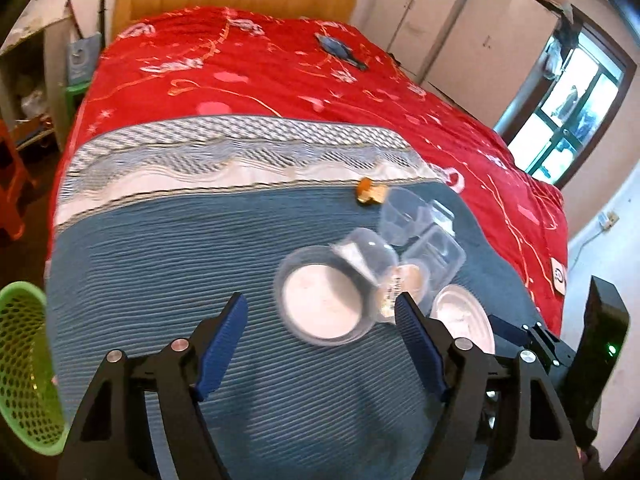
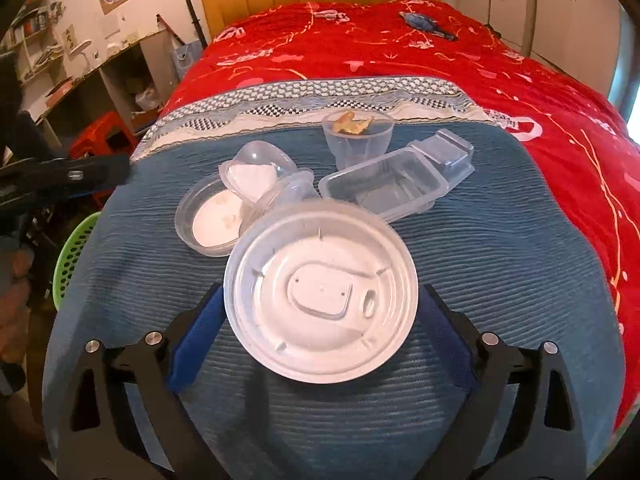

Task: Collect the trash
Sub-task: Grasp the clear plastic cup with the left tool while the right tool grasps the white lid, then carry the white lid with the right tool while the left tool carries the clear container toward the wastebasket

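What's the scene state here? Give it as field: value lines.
surface: blue blanket on bed
trash: round lid, round tub, rectangular tray, cup holding a scrap
bin: green basket, beside the bed
left gripper: open, empty, near the tub
right gripper: open around the lid, pads apart from its rim

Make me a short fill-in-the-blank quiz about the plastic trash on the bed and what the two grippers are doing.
1. The right gripper has its fingers on either side of a round plastic ____.
2. The trash lies on a ____ blanket.
3. The basket beside the bed is ____.
4. The left gripper is open and holds ____.

Missing words: lid; blue; green; nothing
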The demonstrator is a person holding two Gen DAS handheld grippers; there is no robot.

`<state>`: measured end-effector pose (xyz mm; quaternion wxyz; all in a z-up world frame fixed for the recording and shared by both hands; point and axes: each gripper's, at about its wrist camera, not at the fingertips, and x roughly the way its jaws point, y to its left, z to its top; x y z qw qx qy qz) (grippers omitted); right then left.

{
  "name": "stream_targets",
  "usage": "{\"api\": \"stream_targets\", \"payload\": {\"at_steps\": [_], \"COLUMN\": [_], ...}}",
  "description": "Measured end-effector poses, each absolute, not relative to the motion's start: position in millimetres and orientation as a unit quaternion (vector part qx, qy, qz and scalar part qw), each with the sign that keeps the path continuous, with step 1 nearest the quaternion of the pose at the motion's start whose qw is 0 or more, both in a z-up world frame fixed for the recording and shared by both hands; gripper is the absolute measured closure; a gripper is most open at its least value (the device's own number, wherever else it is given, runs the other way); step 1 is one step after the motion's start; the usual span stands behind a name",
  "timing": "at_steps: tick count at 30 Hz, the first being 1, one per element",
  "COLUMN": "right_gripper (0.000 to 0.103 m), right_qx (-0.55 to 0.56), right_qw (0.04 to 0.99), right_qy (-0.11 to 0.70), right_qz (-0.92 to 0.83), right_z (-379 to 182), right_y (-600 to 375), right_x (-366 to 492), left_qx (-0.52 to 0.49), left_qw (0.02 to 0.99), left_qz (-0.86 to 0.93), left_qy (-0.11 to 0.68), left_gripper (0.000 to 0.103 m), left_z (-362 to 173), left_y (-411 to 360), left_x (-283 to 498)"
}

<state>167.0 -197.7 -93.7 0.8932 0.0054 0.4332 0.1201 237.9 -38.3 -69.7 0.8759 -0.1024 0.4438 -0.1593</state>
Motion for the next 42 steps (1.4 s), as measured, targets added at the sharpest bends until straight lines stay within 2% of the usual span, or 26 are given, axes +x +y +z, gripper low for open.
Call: {"api": "stream_targets", "payload": {"at_steps": [6, 12, 23, 29, 31, 33, 42], "right_gripper": [0.010, 0.010, 0.010, 0.010, 0.010, 0.010, 0.010], "right_qx": [0.015, 0.039, 0.058, 0.061, 0.059, 0.059, 0.061], "right_qw": [0.897, 0.895, 0.893, 0.891, 0.891, 0.891, 0.893], "right_qy": [0.424, 0.423, 0.423, 0.425, 0.425, 0.427, 0.420], "right_qz": [0.128, 0.133, 0.143, 0.146, 0.144, 0.144, 0.151], "right_z": [-84.8, -81.5, -79.8, -81.6, -81.6, -82.7, -72.5], "right_y": [-208.4, -221.5, -229.0, -227.7, -227.0, -227.0, -221.1], "right_x": [156.4, 150.6, 146.8, 148.0, 147.2, 147.5, 143.4], "left_qx": [-0.074, 0.012, 0.096, 0.090, 0.086, 0.081, 0.034], "left_qw": [0.871, 0.866, 0.849, 0.840, 0.839, 0.841, 0.871], "left_qz": [-0.188, -0.212, -0.240, -0.250, -0.251, -0.251, -0.229], "left_qy": [0.447, 0.453, 0.460, 0.473, 0.476, 0.472, 0.433], "left_gripper": [0.032, 0.032, 0.033, 0.035, 0.040, 0.041, 0.042], "left_z": [-71.4, -76.8, -89.1, -100.4, -104.6, -106.2, -80.8], "left_y": [-71.5, -105.6, -124.8, -124.9, -125.6, -124.9, -101.0], "left_x": [259.2, 282.3, 306.1, 316.7, 318.4, 318.4, 297.7]}}
